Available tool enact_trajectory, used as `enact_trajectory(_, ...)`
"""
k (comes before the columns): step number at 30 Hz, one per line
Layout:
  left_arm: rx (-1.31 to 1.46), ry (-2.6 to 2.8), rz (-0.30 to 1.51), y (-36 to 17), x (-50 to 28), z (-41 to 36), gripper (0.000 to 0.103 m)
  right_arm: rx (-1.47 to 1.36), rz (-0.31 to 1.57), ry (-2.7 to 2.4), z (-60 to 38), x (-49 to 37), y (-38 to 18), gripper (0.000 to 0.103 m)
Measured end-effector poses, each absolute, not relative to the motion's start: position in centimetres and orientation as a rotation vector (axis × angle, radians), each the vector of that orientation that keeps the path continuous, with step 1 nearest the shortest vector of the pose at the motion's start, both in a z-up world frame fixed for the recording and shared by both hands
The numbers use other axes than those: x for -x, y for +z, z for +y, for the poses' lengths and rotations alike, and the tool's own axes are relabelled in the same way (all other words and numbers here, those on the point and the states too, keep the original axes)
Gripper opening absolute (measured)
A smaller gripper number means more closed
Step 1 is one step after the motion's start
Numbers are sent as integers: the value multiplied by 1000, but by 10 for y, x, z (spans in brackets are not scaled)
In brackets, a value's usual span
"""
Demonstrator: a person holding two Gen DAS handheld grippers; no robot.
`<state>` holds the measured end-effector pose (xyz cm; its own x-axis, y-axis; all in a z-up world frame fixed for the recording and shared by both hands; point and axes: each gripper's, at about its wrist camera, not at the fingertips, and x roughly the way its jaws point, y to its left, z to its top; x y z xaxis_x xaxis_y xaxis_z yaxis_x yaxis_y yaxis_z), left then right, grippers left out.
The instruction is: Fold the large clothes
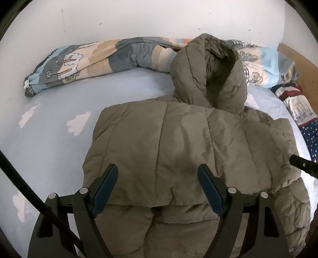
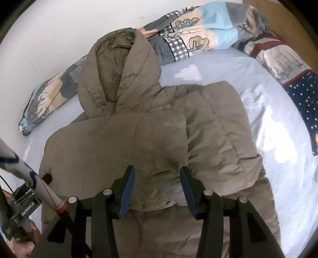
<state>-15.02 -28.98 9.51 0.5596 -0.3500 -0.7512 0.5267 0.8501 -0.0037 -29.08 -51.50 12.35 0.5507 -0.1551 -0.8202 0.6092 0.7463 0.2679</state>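
An olive puffer jacket (image 1: 178,142) (image 2: 111,150) lies back-up on the pale blue bed sheet (image 1: 49,139) (image 2: 278,139). Its hood (image 1: 208,75) (image 2: 119,75) points toward the wall. One sleeve (image 2: 218,129) is folded over the body on the right. My left gripper (image 1: 157,170) hangs open above the jacket's lower back, with nothing between its fingers. My right gripper (image 2: 157,169) hovers over wrinkled fabric by the folded sleeve, jaws partly apart and pads not pressing on it. One black finger of the right gripper (image 1: 302,162) shows at the right edge of the left wrist view.
A rolled patchwork quilt (image 1: 89,59) (image 2: 198,35) lies along the white wall. Star-patterned navy bedding (image 1: 310,135) (image 2: 298,93) is bunched by the wooden headboard (image 1: 302,67) (image 2: 278,15). A white pole (image 2: 29,174) and a hand (image 2: 33,232) are at the lower left.
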Motion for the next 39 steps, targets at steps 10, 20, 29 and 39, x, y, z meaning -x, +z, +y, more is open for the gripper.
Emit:
enact_trajectory(10, -192, -556, 817, 107, 151, -283, 81, -498, 844, -447, -524, 302, 177, 53)
enact_trajectory(20, -173, -575, 837, 103, 143, -282, 81, -363, 754, -480, -580, 165, 272, 66)
enact_trajectory(29, -206, -572, 813, 94, 133, -275, 81, -379, 827, -562, -649, 28, 231, 66)
enact_trajectory(39, -177, -559, 897, 77, 116, -268, 81, -329, 867, -699, -676, -12, 178, 8)
